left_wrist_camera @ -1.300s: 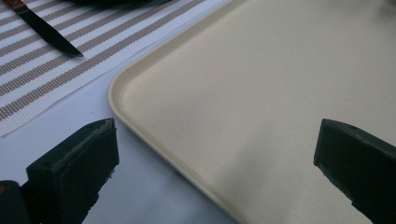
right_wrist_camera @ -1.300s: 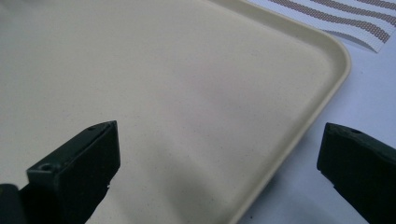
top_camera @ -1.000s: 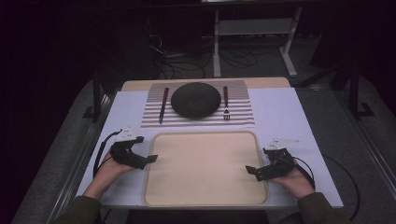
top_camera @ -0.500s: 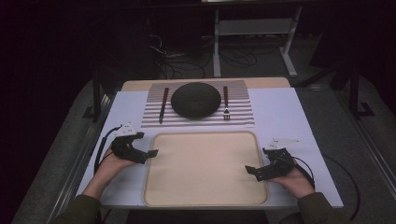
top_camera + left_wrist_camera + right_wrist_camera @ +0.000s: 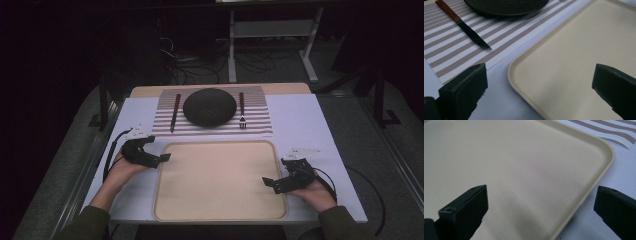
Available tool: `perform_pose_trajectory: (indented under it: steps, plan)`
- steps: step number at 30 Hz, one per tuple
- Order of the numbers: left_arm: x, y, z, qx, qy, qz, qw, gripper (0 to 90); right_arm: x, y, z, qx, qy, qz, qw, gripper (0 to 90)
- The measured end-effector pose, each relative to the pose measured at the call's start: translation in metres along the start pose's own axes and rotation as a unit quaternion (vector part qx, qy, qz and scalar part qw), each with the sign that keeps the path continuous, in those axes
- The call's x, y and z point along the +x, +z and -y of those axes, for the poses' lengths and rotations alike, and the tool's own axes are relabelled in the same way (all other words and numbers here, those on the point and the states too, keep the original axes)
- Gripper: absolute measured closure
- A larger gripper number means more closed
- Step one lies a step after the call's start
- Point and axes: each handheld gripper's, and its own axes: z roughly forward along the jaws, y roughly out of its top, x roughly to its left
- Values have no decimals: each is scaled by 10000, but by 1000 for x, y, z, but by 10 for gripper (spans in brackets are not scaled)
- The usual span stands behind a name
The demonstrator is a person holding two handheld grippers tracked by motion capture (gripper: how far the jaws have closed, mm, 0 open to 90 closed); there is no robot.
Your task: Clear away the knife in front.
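A cream tray [image 5: 220,180] lies at the table's near middle, with nothing on it. Behind it a striped placemat [image 5: 255,122] carries a dark plate [image 5: 209,106], a knife [image 5: 173,113] with a reddish handle on its left and a fork [image 5: 241,111] on its right. My left gripper [image 5: 161,158] hovers open over the tray's far-left corner [image 5: 519,65], jaws wide apart. My right gripper [image 5: 269,183] stands open over the tray's right edge [image 5: 584,195]. Both hold nothing. In the left gripper view the knife [image 5: 466,28] and the plate [image 5: 506,6] lie ahead.
A white sheet [image 5: 310,130] covers the wooden table. Dark floor, cables and a metal stand [image 5: 270,35] lie beyond the far edge. Black cables trail from both grippers along the table's sides.
My left gripper has moved forward and slightly right, toward the tray's far-left corner. The right gripper has hardly shifted.
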Motion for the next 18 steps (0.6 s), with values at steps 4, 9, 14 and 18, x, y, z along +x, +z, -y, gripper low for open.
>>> perform_pose_trajectory:
  steps: [4, 9, 14, 18]
  plan:
    - [2, 3, -3, -1, -14, -21, 10000, 0, 0, 0, 0, -5, 1, 2, 10000, 0]
    - [6, 10, -9, 15, -8, -65, 10000, 0, 0, 0, 0, -2, 2, -4, 10000, 0]
    - [10, 16, -15, -37, -8, -89, 10000, 46, 0, 0, 0, -2, 9, -2, 10000, 0]
    - [14, 21, -20, 7, 27, -111, 9999, 122, 0, 0, 0, 2, 4, -7, 10000, 0]
